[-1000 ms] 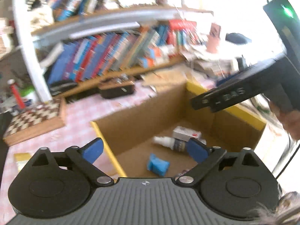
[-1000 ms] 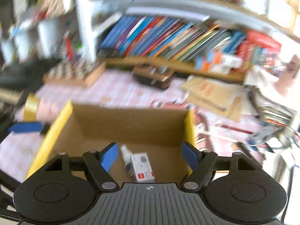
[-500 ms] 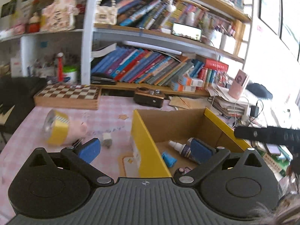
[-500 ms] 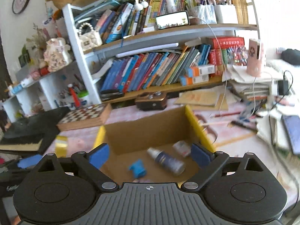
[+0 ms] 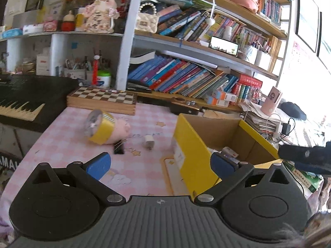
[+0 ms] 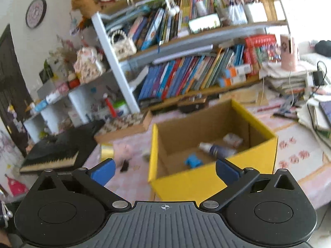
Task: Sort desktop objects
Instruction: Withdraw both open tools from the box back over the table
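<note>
Left wrist view. Left gripper (image 5: 159, 164) points down at the pink checked tablecloth (image 5: 62, 136). Going left to right:
- Keyboard (image 5: 24, 101) at 10 o'clock, along the table's left edge.
- Chessboard (image 5: 103, 100) at 11 o'clock, against the shelf.
- Roll of yellow tape (image 5: 99, 127) at 11 o'clock, leaning on a pink soft toy (image 5: 122, 130). Well ahead of the fingertips.
- Black binder clip (image 5: 119, 147) just in front of the toy.
- White charger plug (image 5: 149, 142) at 12 o'clock, alone on the cloth.
- Yellow cardboard box (image 5: 192, 155) at 1 o'clock; its near corner sits just inside the right finger. A small white carton (image 5: 229, 152) shows inside.
- Right edge, 3 o'clock: the other gripper's black body.

Open room: bare cloth between the fingers and the plug; box wall closes off the right side.

Left gripper: fingers spread wide, nothing between the blue pads (image 5: 98, 165), touching nothing.

Right wrist view (blurred). Right gripper (image 6: 164, 170) is above the box's near wall (image 6: 186, 179). Inside the box: blue piece (image 6: 193, 161) at 12 o'clock, bottle (image 6: 217, 148) at 1 o'clock, white carton (image 6: 232, 139) beyond it. Tape (image 6: 107, 152) and clip (image 6: 124, 166) lie at 11 o'clock outside the box. Bare cloth to the right of the box.

Right gripper: jaws opening, already wide, nothing between them, touching nothing.
</note>
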`<action>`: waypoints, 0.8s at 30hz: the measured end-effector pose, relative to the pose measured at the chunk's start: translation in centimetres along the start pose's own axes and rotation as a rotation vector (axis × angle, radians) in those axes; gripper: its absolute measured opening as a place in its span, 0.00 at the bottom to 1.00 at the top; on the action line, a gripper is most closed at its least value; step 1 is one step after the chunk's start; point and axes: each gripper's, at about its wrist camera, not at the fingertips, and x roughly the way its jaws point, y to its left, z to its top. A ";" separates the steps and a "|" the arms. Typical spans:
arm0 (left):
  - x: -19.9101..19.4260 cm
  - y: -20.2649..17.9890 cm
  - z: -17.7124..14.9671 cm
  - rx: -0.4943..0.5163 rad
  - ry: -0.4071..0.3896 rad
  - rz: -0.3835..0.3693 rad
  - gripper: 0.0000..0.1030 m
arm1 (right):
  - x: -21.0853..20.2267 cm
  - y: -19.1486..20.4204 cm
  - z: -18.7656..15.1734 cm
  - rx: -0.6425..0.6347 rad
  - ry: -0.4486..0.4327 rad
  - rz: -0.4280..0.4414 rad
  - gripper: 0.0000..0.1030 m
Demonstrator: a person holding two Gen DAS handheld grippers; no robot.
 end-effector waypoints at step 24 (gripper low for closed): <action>-6.7 8.4 -1.8 0.028 0.028 0.009 1.00 | 0.2 12.9 -6.6 -0.201 0.127 0.012 1.00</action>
